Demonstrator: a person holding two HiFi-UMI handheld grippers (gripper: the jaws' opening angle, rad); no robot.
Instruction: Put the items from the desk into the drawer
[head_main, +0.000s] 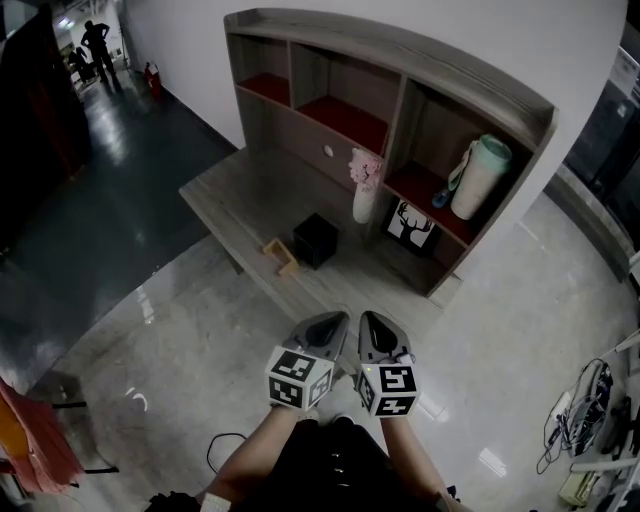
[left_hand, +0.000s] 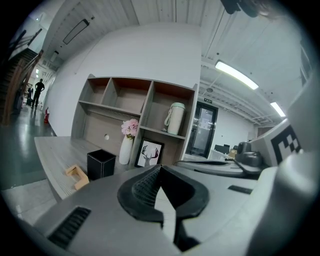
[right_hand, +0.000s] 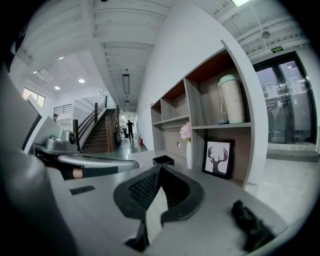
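**Both grippers empty and closed, short of the desk**

**Head view.** The left gripper (head_main: 333, 325) and right gripper (head_main: 372, 326) are held side by side over the pale floor, both pointing at the desk (head_main: 225, 190) and well apart from everything on it. Each marker cube shows black-and-white squares only, with no lettering. A black box (head_main: 315, 240) stands near the front edge of the desk, its opening upward. Just beside it, at left, a small wooden stand (head_main: 281, 255) lies flat, its long axis roughly along the desk's front edge. A white vase (head_main: 363, 202) of pink flowers stands upright behind the box. A framed deer print (head_main: 411, 224) stands in the lower right compartment, facing outward. A mint-green bottle (head_main: 480, 175) stands upright on the shelf above it. The drawer front (head_main: 300, 135), with a round pale knob (head_main: 328, 151), sits shut under the middle shelves.

**Left gripper view.** The jaw tips are pressed together with nothing between them. Beyond them are the wooden stand (left_hand: 76, 176), black box (left_hand: 101, 164), vase (left_hand: 125, 150), deer print (left_hand: 149, 153), bottle (left_hand: 175, 118) and knob (left_hand: 106, 136).

**Right gripper view.** The jaw tips are likewise pressed together on nothing. The box (right_hand: 163, 160), vase (right_hand: 188, 150), print (right_hand: 218, 158) and bottle (right_hand: 231, 99) lie ahead. A green sign (right_hand: 276, 49) hangs over the glass door, its writing too small to read.
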